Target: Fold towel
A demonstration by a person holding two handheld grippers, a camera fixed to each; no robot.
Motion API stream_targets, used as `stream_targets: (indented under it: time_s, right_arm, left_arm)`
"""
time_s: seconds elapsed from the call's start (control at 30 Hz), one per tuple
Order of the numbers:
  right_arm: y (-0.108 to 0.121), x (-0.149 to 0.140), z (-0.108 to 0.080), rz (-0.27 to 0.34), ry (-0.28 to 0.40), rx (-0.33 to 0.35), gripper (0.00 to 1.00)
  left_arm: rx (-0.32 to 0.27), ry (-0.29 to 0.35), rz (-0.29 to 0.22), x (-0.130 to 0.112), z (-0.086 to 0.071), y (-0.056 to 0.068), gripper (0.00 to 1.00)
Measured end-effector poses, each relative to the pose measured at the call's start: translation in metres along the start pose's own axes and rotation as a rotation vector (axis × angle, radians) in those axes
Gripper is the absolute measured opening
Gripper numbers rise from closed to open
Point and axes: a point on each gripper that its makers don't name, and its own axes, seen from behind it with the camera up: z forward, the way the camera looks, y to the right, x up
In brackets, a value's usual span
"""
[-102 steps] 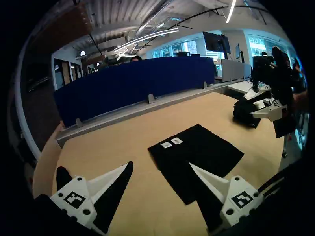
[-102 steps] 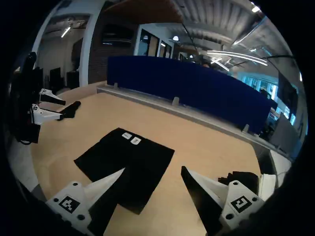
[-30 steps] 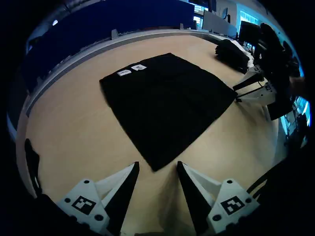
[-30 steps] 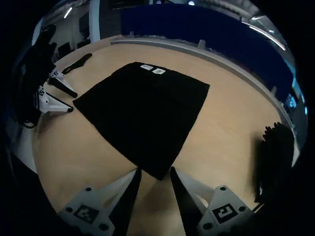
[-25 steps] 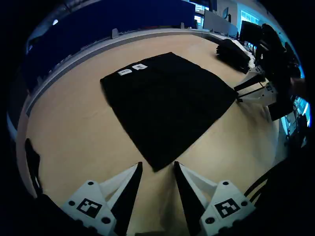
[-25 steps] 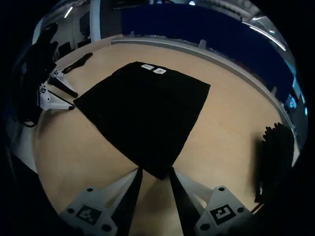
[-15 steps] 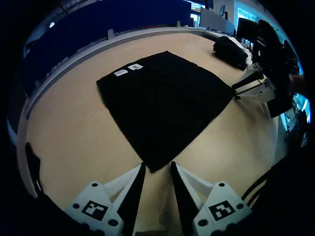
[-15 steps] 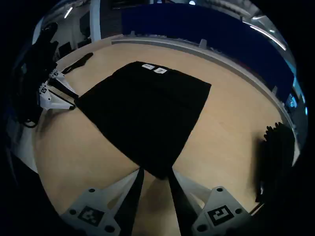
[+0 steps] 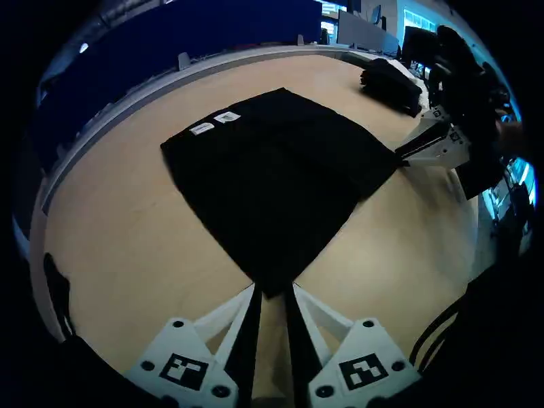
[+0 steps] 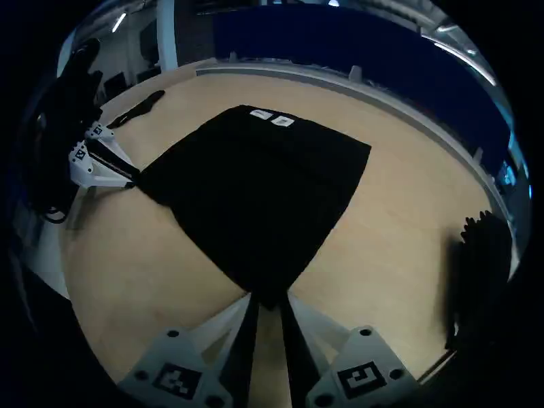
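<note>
A black towel lies flat on the tan table, with two white labels at its far edge. My left gripper is shut on the towel's near corner, which sits between its white fingers. In the right gripper view the same towel spreads ahead, and my right gripper is shut on another corner. Each view also catches the other gripper at the towel's side corner: the right gripper held by a hand, and the left gripper.
A stack of dark folded cloth sits at the table's far right, also seen as the dark stack. A small dark item lies near the far left edge. A blue divider runs behind the table.
Both grippers came down from above the table to the towel's near corners and their fingers closed from wide open onto the cloth. The corners now pull slightly toward the grippers.
</note>
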Motion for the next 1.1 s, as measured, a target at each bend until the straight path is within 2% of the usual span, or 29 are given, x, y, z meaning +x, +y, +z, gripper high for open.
stream_targets:
  time_s: [0.07, 0.27, 0.4, 0.8, 1.1]
  right_arm:
    - [0.001, 0.0, 0.0, -0.002, -0.001, -0.005, 0.16]
    - [0.006, -0.001, -0.001, 0.006, -0.005, -0.027, 0.13]
    - [0.012, -0.003, -0.003, 0.016, -0.006, -0.037, 0.13]
    - [0.017, 0.007, -0.011, 0.027, 0.013, -0.043, 0.12]
    - [0.02, 0.024, -0.032, 0.019, 0.04, -0.048, 0.12]
  left_arm:
    - [0.008, 0.001, 0.007, 0.0, 0.0, 0.0, 0.13]
    - [0.029, 0.005, 0.023, 0.0, -0.002, -0.001, 0.09]
    - [0.041, 0.004, 0.021, -0.001, -0.004, -0.004, 0.09]
    - [0.032, 0.024, -0.028, 0.012, -0.017, -0.007, 0.08]
    - [0.031, 0.047, -0.048, 0.025, -0.037, -0.006, 0.08]
